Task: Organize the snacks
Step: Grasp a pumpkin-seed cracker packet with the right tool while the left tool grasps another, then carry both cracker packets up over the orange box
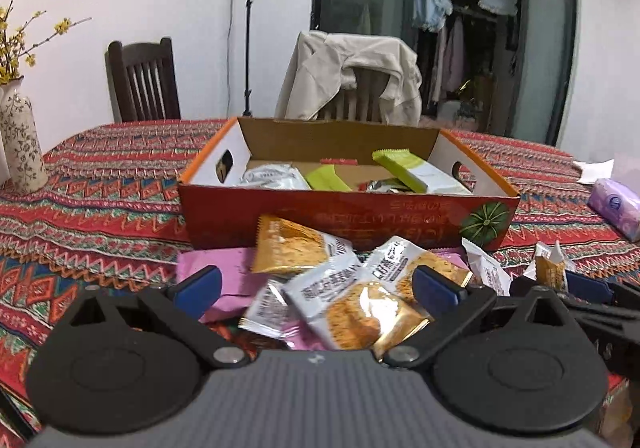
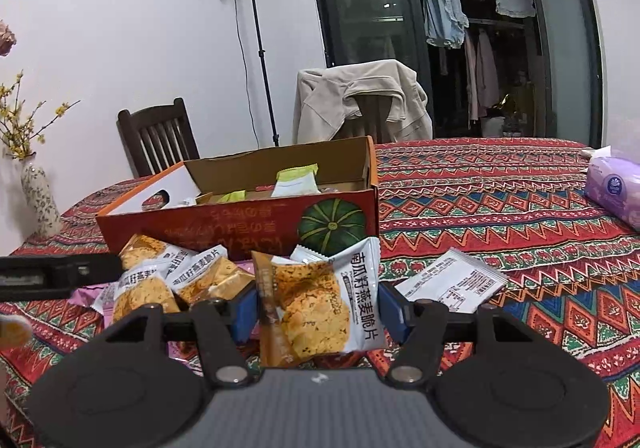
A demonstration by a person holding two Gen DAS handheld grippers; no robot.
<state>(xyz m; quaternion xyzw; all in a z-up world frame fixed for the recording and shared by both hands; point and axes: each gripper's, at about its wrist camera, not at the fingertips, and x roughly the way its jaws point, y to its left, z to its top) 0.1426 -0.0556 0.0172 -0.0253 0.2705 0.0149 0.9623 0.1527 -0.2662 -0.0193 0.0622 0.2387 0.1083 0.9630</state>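
On the left, the left gripper hovers with jaws spread apart over a heap of gold-and-white crisp packets lying on the patterned red tablecloth before the orange cardboard box. On the right, the right gripper clamps one gold-and-white oat-crisp packet upright.

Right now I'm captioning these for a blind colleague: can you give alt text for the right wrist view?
The right gripper clamps a crisp packet upright between its blue pads, above a patterned tablecloth. Behind it lie more packets and an open orange cardboard box holding snacks.
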